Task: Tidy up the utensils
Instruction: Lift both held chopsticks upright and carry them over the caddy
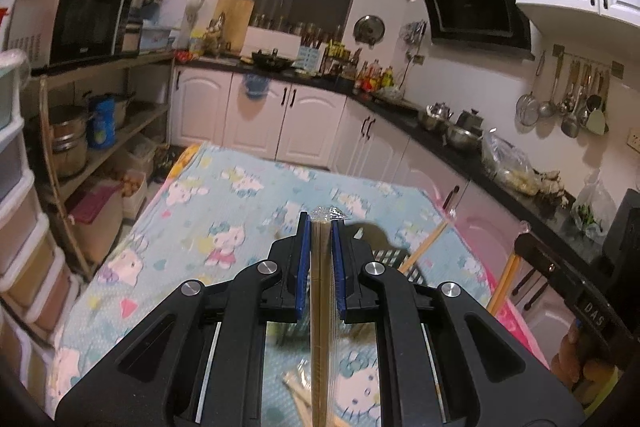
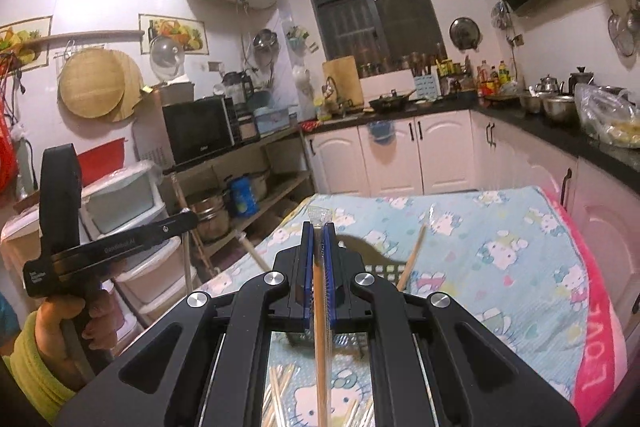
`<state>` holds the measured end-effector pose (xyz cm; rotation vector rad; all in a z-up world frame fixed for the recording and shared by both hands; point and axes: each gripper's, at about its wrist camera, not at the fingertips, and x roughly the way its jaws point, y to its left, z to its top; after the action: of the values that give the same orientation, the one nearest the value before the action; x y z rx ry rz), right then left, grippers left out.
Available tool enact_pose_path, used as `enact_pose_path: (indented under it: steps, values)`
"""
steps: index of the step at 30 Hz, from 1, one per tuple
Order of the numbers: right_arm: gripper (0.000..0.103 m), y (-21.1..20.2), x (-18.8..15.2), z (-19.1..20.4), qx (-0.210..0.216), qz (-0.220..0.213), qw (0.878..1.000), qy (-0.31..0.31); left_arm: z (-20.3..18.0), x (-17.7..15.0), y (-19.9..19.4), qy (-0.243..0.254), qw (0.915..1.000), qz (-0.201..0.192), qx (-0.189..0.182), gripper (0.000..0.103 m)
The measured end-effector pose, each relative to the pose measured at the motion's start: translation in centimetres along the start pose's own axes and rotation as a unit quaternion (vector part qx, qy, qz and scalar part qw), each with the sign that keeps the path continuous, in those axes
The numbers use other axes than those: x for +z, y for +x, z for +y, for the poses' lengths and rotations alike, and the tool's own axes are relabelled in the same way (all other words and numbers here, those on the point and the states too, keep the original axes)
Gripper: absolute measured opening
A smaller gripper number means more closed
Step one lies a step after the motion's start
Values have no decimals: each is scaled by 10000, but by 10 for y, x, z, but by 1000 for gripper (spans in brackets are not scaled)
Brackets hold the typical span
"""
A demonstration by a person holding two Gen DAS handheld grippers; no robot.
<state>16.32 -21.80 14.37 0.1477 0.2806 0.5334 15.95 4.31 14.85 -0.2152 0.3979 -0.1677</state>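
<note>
My left gripper (image 1: pixel 320 223) is shut on a pair of chopsticks in a clear wrapper (image 1: pixel 321 291), which runs lengthwise between the blue pads and pokes out past the tips. In the same way, my right gripper (image 2: pixel 319 227) is shut on another wrapped chopstick pair (image 2: pixel 320 291). Just beyond both grippers a black slotted basket (image 2: pixel 384 269) stands on the table, and one bare chopstick (image 2: pixel 412 259) leans out of it. Several more wrapped chopsticks (image 2: pixel 280 387) lie on the cloth under the grippers. Both grippers are above the table.
The table (image 1: pixel 224 195) carries a light-blue cartoon-cat cloth with a pink edge (image 2: pixel 596 311). Black counters with pots and bags (image 1: pixel 496 163) run along the right. A shelf with a microwave (image 1: pixel 88 23) and plastic drawers (image 1: pixel 20 227) stand on the left.
</note>
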Motion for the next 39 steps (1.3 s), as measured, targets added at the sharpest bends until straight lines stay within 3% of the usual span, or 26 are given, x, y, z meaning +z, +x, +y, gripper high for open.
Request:
enact_pose_path:
  steps: [18, 29, 39]
  values:
    - [5, 7, 49, -21, -167, -565, 9983, 40, -36, 39, 43, -50, 9970, -735, -234, 5]
    - [6, 33, 77, -34, -280, -857, 9959, -6, -59, 51, 76, 305, 9933, -1117, 28, 5]
    - [6, 65, 70, -52, -514, -966, 9940, 63, -58, 37, 100, 365, 9911, -1264, 218, 5]
